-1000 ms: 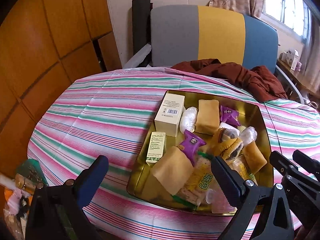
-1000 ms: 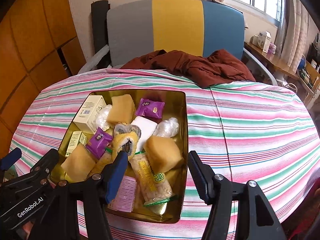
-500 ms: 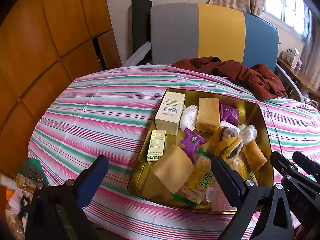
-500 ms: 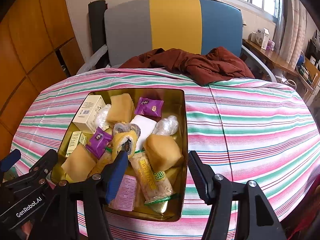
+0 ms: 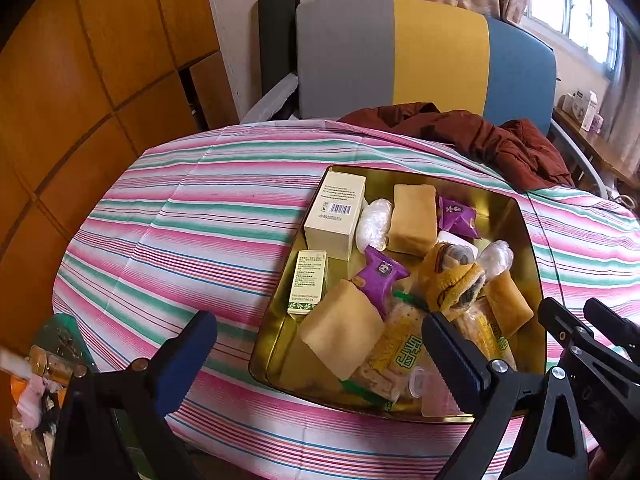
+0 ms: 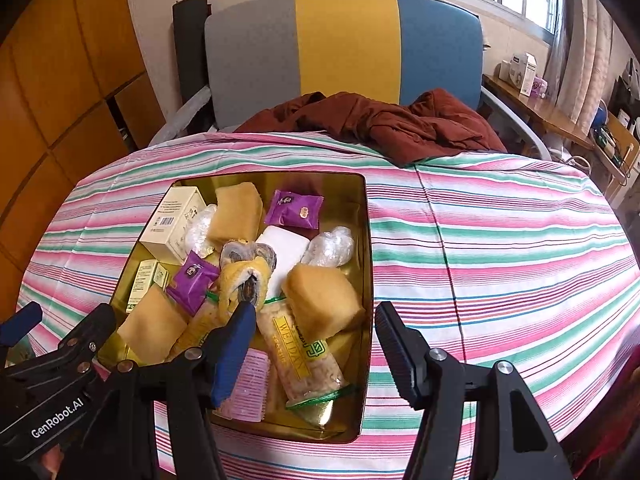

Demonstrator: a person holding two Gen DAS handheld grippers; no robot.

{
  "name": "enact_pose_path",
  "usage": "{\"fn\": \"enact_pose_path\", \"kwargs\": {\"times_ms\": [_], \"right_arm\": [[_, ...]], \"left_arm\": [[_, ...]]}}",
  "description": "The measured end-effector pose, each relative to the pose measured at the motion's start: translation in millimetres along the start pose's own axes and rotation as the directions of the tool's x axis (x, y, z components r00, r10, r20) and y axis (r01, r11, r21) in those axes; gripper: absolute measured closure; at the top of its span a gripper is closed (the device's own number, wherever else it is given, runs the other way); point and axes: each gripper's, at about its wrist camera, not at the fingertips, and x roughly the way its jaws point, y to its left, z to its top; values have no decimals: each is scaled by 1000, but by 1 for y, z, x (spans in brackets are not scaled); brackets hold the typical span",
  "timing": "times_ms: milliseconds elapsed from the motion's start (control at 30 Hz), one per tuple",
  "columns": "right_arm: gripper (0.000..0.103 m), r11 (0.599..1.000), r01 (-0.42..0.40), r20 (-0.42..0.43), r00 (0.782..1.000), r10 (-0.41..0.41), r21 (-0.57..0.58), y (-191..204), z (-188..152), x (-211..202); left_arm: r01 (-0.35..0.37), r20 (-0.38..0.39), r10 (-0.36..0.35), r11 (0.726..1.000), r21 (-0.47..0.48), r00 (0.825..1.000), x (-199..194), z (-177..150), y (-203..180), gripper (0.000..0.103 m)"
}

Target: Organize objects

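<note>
A gold metal tray [image 5: 528, 240] [image 6: 366, 240] sits on the striped table, full of mixed items: a cream box [image 5: 336, 214] [image 6: 172, 222], a small green-labelled box [image 5: 308, 282], yellow sponges [image 5: 412, 218] [image 6: 320, 300], purple snack packets [image 5: 380, 278] [image 6: 294, 209], a white block [image 6: 282, 254], clear-wrapped lumps [image 6: 330, 246], cracker packs [image 6: 302, 356] and a pink comb [image 6: 250, 386]. My left gripper [image 5: 320, 354] is open and empty over the tray's near left corner. My right gripper [image 6: 312, 344] is open and empty over the tray's near edge.
A pink, green and white striped cloth [image 5: 192, 216] [image 6: 500, 240] covers the table. A dark red garment [image 6: 380, 120] lies at its far edge, before a grey, yellow and blue chair [image 6: 344, 44]. Wooden panelling [image 5: 80, 80] stands left. Clutter [image 5: 36, 380] sits below the near left edge.
Both grippers have drawn back and risen slightly, so the tray and table sit a little lower and farther in view. Nothing on the tray has moved. Both jaws stay open.
</note>
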Motion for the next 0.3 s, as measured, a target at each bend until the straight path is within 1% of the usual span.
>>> {"fn": "enact_pose_path", "kwargs": {"times_ms": [167, 300], "right_arm": [[40, 1000, 5, -1, 1000, -5, -3, 0, -1, 2], [40, 1000, 1, -6, 1000, -1, -2, 0, -1, 4]], "left_arm": [[25, -11, -25, 1000, -17, 1000, 3, -1, 2, 0], [20, 2, -20, 1000, -18, 1000, 3, -1, 2, 1]]}}
